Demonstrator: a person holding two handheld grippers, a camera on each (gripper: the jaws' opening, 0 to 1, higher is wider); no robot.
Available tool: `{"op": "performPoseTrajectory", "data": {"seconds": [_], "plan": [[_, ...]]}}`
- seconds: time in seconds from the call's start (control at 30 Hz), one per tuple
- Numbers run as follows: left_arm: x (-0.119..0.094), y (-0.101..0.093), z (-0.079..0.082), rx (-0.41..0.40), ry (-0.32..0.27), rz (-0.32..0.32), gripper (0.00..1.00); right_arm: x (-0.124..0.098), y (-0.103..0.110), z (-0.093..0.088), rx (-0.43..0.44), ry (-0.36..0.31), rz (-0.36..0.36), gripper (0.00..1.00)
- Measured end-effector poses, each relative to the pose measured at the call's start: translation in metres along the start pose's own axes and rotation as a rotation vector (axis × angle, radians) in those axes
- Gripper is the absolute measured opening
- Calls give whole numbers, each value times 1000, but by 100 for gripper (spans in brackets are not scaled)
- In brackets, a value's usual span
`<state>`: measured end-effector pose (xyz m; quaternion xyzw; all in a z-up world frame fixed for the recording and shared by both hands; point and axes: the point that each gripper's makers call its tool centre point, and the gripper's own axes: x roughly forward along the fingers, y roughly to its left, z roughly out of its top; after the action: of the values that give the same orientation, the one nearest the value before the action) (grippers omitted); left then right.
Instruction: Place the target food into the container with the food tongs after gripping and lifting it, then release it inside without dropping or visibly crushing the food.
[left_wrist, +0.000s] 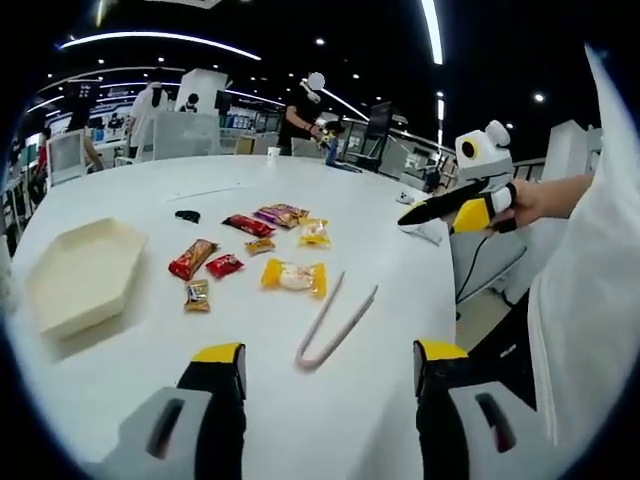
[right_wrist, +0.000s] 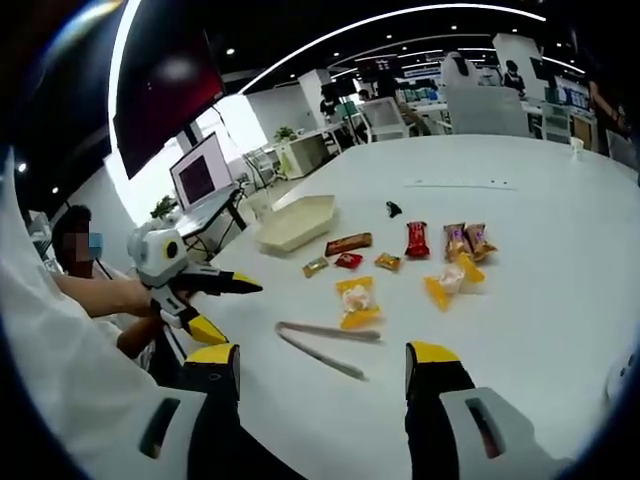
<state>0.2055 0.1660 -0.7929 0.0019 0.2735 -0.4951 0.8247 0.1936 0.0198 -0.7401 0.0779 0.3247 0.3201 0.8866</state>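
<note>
1. Print on the snack packets (left_wrist: 222, 265) is too small to read.
2. The small black object (left_wrist: 187, 215) beyond them is too small to identify.
3. The far desks (right_wrist: 480, 105) and people are blurred.

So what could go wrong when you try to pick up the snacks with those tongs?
The food tongs lie flat on the white table, so a gripper could struggle to lift them. The snacks sit close together, so grabbing the yellow packet might nudge the red packet beside it. The container stands off to the side, so a loosely held snack could drop on the way over.
</note>
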Motion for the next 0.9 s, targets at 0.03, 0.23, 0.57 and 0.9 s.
{"op": "performPoseTrajectory", "data": {"seconds": [0.03,0.23,0.57,0.9], "plan": [[1,0,0,1,-1,2,67,1,1,1,1,-3,2,68],[7,0,-1,5,-7,6,60,6,6,-5,-6,16,16,68],[17,3,-8,67,17,22,45,10,6,-7,0,22,23,67],[27,5,-18,177,76,-3,37,11,4,-10,4,38,16,67]]}}
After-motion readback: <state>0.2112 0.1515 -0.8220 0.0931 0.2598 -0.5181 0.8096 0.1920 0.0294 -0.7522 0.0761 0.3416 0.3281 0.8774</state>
